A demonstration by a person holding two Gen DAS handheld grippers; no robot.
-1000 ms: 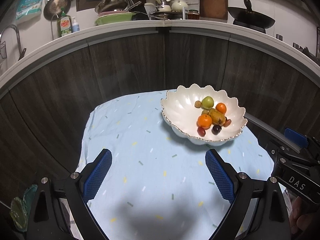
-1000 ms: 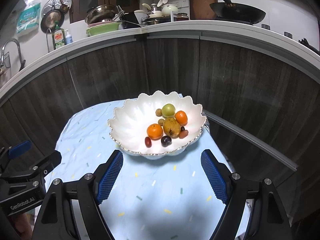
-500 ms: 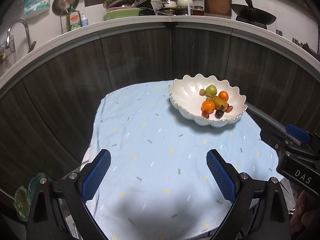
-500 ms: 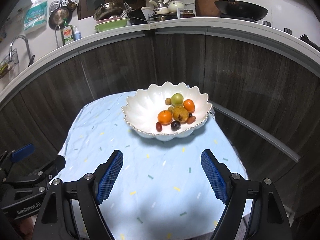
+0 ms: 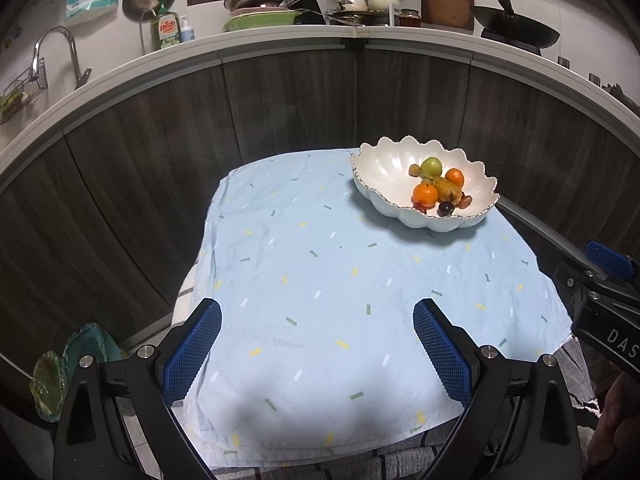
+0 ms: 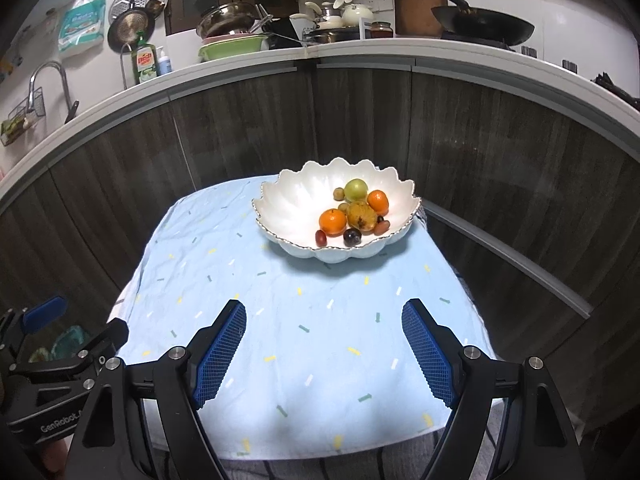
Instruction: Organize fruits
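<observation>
Well, left wrist view: left gripper (image 5: 316, 344) open, nothing btwn the jaws, low centre of frame. Scalloped white bowl (image 5: 384, 168) sits upper right, well apart, on the light-blue cloth (image 5: 304, 264). Right gripper (image 5: 608, 300) pokes in at right edge.

Right wrist view: right gripper (image 6: 323, 346) open & empty; bowl (image 6: 292, 208) straight ahead above it, so probably the nearer hand. Inside: mandarin (image 6: 333, 221), green fruit (image 6: 356, 189), yellowish pear (image 6: 361, 216), dark grape (image 6: 352, 236) etc, bunched right of bowl centre

"DAS" on right tongs (image 5: 612, 320) | "GenRobot" on left tongs (image 6: 60, 380) | "fresh" on green bottle (image 6: 145, 61)
</observation>
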